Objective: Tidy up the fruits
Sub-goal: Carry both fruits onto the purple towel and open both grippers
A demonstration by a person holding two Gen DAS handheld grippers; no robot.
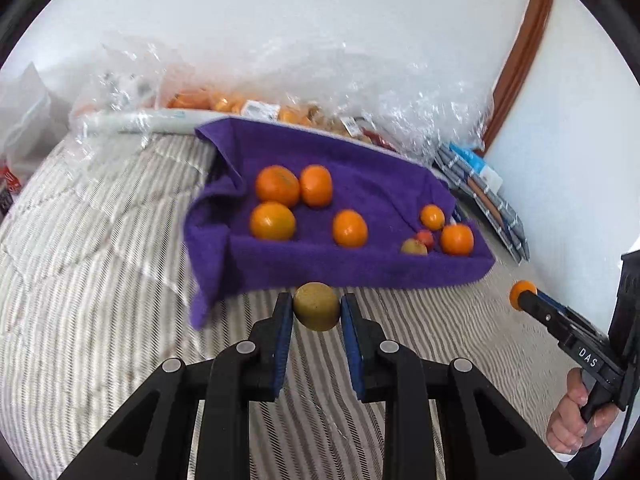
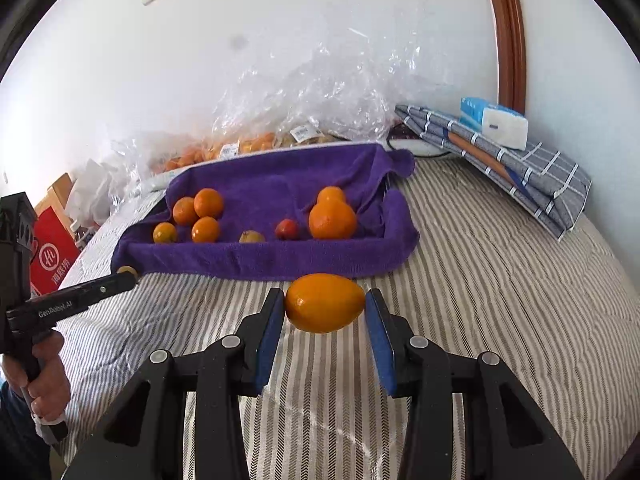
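Observation:
My left gripper [image 1: 317,307] is shut on a yellow-green round fruit [image 1: 317,306], held above the striped bed just in front of the purple towel-lined tray [image 1: 360,272]. My right gripper [image 2: 325,309] is shut on an orange [image 2: 325,303], also in front of the tray [image 2: 280,262]. The tray holds several oranges [image 1: 277,185] on its left, and more oranges [image 2: 332,220], a small red fruit [image 2: 287,229] and a yellowish fruit [image 2: 251,237] on its right. The right gripper shows in the left wrist view [image 1: 524,295], and the left gripper in the right wrist view [image 2: 127,274].
Clear plastic bags with more fruit [image 1: 224,104] lie behind the tray by the wall. Folded checked cloth [image 2: 520,168] with a tissue pack [image 2: 496,120] lies at the right. A red box [image 2: 50,256] stands left of the bed. Striped bedding [image 2: 480,300] surrounds the tray.

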